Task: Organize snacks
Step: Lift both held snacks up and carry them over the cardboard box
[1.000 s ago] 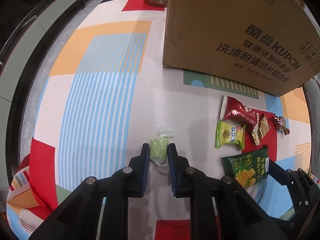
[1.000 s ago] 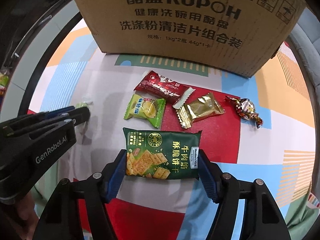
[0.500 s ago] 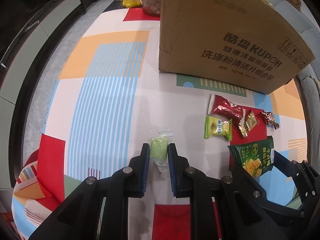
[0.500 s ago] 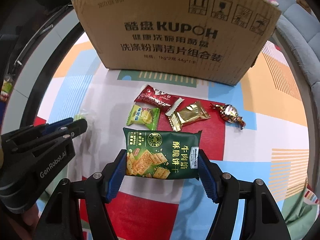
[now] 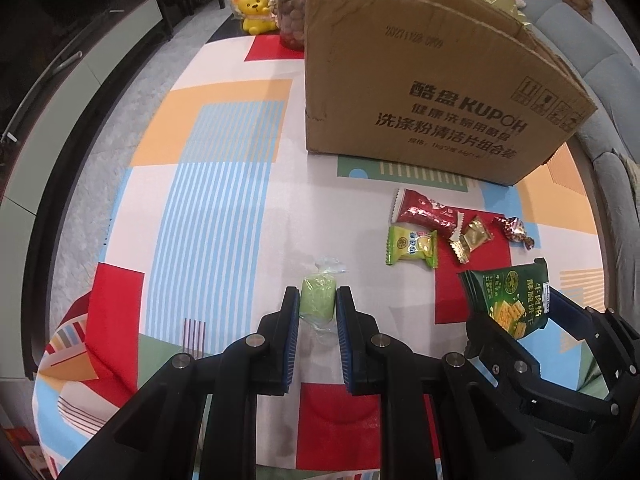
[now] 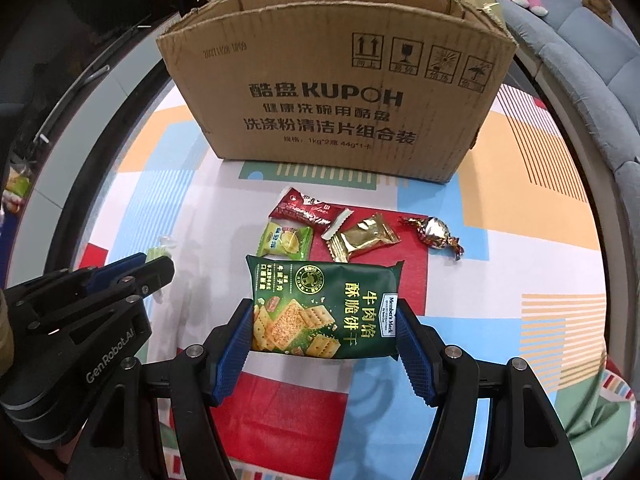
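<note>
My left gripper [image 5: 317, 300] is shut on a small pale green candy [image 5: 317, 300] in clear wrap, held above the patterned tablecloth. My right gripper [image 6: 325, 314] is shut on a dark green cracker packet [image 6: 325, 310], also lifted off the table; the same packet [image 5: 510, 298] shows at the right of the left wrist view. On the cloth lie a red snack packet [image 6: 306, 210], a yellow-green packet [image 6: 286, 240], a gold packet [image 6: 362, 236] and a foil-wrapped candy [image 6: 434, 232]. Behind them stands an open cardboard box [image 6: 336, 96].
A yellow bear figure [image 5: 256, 14] and a jar of brown snacks [image 5: 294, 0] stand at the table's far end, left of the box. A grey sofa [image 6: 592, 52] runs along the right. Dark cabinets [image 5: 80, 64] line the left side.
Both grippers have risen with their snacks still held. The table and box look smaller and farther, and the box's open top has come into view.
</note>
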`<state>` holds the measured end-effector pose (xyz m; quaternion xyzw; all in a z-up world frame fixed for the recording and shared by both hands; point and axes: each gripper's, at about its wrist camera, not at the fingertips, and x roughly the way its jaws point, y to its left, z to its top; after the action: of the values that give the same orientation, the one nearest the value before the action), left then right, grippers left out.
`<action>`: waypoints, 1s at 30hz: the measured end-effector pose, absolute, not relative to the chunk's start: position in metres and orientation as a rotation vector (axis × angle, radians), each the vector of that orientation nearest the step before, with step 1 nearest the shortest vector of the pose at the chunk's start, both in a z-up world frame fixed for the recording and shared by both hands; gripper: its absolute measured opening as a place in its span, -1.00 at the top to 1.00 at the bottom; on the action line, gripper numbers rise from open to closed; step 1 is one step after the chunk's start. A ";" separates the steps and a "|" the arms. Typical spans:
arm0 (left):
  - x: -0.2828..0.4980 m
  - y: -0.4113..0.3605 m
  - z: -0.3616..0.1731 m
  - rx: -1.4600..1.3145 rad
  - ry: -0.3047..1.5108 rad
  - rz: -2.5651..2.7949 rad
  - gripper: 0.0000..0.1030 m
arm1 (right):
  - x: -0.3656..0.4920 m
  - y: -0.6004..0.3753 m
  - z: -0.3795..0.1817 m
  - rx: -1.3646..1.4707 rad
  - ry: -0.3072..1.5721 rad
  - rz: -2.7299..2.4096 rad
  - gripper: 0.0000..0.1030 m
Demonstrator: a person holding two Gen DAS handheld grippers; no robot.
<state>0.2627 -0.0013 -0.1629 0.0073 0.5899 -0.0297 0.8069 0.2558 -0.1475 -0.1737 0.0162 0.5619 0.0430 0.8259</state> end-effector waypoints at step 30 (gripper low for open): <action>0.238 -0.026 -0.118 0.065 1.188 -0.079 0.63 | 0.244 -0.174 -0.129 0.103 1.093 0.069 -0.33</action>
<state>0.2378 -0.0260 -0.1177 0.0308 0.5594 -0.0373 0.8275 0.2444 -0.1738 -0.1293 0.0489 0.5192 0.0330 0.8526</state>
